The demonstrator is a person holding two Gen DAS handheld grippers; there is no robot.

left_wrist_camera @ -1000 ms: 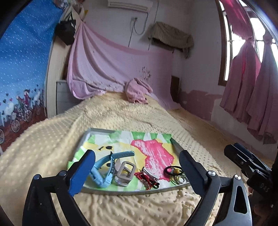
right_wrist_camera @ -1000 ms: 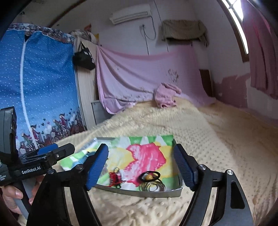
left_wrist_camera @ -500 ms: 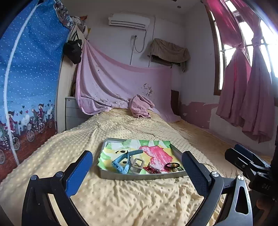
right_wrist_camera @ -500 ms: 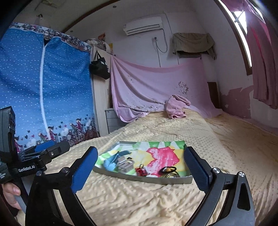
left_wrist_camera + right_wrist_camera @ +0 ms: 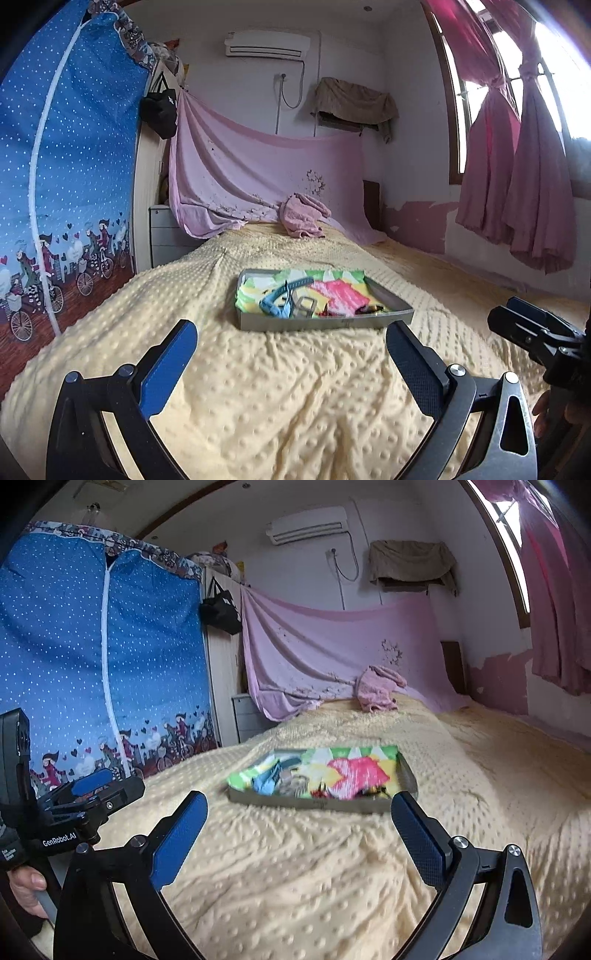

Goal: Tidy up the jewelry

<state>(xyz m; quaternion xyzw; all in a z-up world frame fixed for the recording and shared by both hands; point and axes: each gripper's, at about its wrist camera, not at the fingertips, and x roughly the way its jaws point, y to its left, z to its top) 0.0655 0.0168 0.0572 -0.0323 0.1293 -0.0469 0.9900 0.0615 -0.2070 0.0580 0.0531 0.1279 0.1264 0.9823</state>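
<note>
Both tools backed off tray (image 5: 321,325); jaws wide, empty.

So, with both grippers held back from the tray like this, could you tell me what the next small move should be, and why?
Probably bring the left gripper forward toward the blue watch in the tray. Both grippers are open with nothing between the fingers, the right gripper too, and bare yellow blanket lies between them and the tray, so nothing is within grasp yet.

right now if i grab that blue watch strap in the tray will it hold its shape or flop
The blue watch strap lies bent and looped, so it probably flexes and droops. It looks thin, so likely light. It rests against a grey buckle piece, which may shift with it.
</note>
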